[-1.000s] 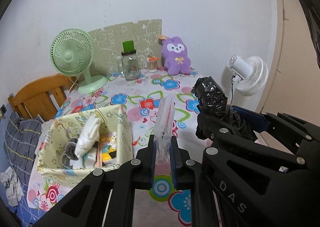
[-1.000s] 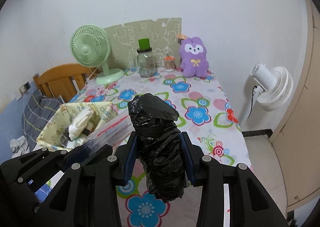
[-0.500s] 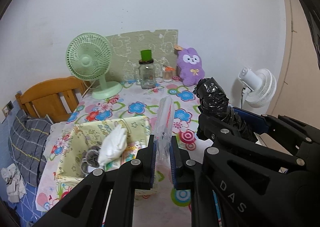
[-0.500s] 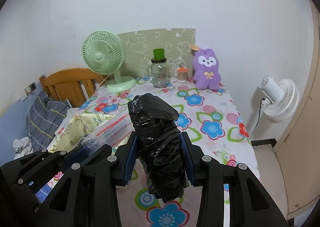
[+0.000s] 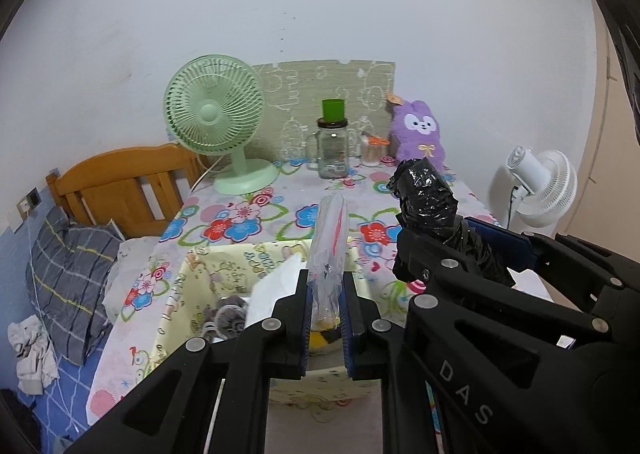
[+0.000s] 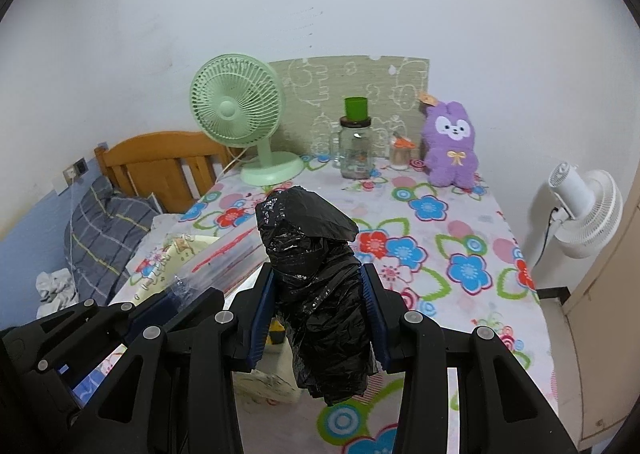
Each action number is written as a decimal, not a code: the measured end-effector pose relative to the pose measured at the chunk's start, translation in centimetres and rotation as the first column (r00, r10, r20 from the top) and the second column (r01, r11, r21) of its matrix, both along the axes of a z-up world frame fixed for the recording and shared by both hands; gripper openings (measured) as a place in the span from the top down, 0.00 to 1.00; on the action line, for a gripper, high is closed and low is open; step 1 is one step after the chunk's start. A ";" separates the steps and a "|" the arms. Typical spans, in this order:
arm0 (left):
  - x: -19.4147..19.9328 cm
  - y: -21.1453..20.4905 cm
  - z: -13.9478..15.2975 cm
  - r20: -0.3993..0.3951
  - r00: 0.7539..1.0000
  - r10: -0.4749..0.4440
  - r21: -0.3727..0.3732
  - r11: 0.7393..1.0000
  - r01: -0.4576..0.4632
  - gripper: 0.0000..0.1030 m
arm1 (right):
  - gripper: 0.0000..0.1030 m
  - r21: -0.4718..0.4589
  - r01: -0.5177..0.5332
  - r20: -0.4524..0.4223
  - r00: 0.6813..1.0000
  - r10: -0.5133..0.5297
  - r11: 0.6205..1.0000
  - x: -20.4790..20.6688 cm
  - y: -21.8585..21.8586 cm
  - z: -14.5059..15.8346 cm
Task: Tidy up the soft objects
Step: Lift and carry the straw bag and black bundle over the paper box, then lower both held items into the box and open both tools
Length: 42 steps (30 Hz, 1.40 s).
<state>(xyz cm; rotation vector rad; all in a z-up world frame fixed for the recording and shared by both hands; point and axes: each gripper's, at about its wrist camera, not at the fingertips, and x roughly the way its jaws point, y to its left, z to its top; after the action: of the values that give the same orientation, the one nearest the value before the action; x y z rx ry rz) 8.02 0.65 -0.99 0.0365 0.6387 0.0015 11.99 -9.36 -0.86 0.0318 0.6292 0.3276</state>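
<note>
Left gripper (image 5: 326, 324) clamps a clear plastic bag (image 5: 329, 250), upright above the yellow fabric bin (image 5: 208, 274); only the left wrist view shows the bin's contents. Right gripper (image 6: 318, 314) squeezes a crumpled, glossy black plastic bag (image 6: 316, 274) just beside it. Beyond, the floral tablecloth (image 6: 460, 238) lies bare up to the purple plush (image 6: 450, 149).

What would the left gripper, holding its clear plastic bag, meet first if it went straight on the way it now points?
Probably the yellow fabric bin. The left gripper, shut on the clear plastic bag, points over the bin's open top, so the bag's tip would likely meet its contents or far wall; depth is unclear.
</note>
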 end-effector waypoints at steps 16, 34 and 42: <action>1.1 5.1 -1.8 -0.035 0.995 0.092 -0.010 0.996 -0.092 0.90 | 0.56 -0.005 -0.084 -0.055 0.995 0.084 0.996 2.2 5.5 -1.5; 2.9 8.0 -5.3 -0.135 0.979 0.152 0.015 0.988 -0.151 0.86 | 0.56 -0.013 -0.143 -0.166 0.976 0.139 0.990 4.0 8.7 -5.1; 3.7 8.4 -6.5 -0.189 0.969 0.161 0.021 0.987 -0.160 0.62 | 0.56 -0.021 -0.163 -0.212 0.965 0.155 0.986 5.0 9.5 -6.5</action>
<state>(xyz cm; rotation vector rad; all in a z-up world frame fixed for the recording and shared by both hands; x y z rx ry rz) 11.69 9.06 -7.45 -0.0103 0.8315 0.1576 17.02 0.13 -7.31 -0.0211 0.8503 0.4718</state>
